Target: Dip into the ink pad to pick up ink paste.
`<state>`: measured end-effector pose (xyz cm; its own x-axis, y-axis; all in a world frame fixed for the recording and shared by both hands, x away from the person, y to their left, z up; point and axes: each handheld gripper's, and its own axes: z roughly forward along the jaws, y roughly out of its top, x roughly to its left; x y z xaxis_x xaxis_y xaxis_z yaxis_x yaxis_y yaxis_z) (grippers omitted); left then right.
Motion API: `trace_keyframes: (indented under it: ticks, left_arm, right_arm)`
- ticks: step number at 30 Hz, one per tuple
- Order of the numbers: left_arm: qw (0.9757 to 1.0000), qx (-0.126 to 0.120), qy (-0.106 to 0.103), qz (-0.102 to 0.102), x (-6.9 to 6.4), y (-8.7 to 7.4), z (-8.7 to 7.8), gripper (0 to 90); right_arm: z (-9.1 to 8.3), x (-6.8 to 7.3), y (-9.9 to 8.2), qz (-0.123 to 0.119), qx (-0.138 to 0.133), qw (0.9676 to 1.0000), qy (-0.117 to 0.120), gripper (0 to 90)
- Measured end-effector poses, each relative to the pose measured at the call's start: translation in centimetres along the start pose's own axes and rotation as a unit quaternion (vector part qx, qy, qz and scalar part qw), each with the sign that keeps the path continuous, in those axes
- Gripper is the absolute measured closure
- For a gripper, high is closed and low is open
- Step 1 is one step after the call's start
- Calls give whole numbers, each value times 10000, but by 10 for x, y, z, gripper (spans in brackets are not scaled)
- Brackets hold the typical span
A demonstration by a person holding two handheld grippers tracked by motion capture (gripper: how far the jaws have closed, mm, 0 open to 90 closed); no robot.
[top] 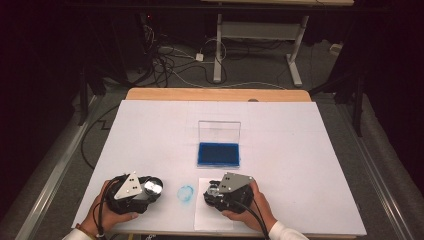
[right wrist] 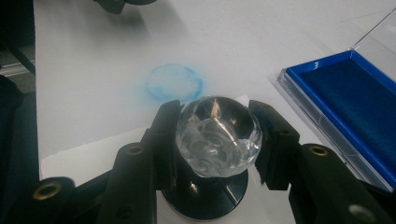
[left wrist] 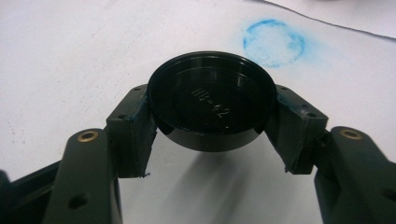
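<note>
Stamp body (right wrist: pixel 217 135), a clear faceted knob standing on a black round base, sits clamped between the two black jaws of the right gripper (right wrist: pixel 215 140); both pads press its sides, and the base rests on a small white sheet (right wrist: pixel 88 156) directly beneath the jaws. Just beyond the jaw tips a round blue ink print (right wrist: pixel 175 82) marks the white table cover (right wrist: pixel 93 56). Ahead and to the right of this gripper lies the blue ink pad (right wrist: pixel 348 95) in its clear case, with the lid standing open. In the high view the right gripper (top: pixel 216 194) points toward the left gripper, the ink print (top: pixel 185 193) lying between them and the ink pad (top: pixel 218 154) farther up the table.

Black round cap (left wrist: pixel 211 106), hollow side up with raised lettering inside, is gripped across its width by the left gripper (left wrist: pixel 212 133); its pads press on the rim at both sides, and the cap appears to hang just clear of the cover, though the shadow beneath leaves this uncertain. The ink print (left wrist: pixel 274 43) lies just past the cap, slightly to the right of these jaws. In the high view the left gripper (top: pixel 152 187) rests near the table's front edge, held by a hand (top: pixel 107 212).
</note>
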<state>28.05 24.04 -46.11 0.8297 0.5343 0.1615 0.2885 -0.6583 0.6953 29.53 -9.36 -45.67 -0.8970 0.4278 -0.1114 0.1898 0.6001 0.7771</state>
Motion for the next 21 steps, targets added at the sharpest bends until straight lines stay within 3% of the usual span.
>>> trace_keyframes:
  ticks: [4, 21]
  left_arm:
    - [10000, 21, -4, 30, -1, 0, 0, 362]
    - [10000, 28, -22, 21, -2, 1, 1, 362]
  right_arm:
    - [0, 1, 1, -128, 26, 9999, -34, 569]
    - [0, 2, -1, -143, 6, 9999, -70, 569]
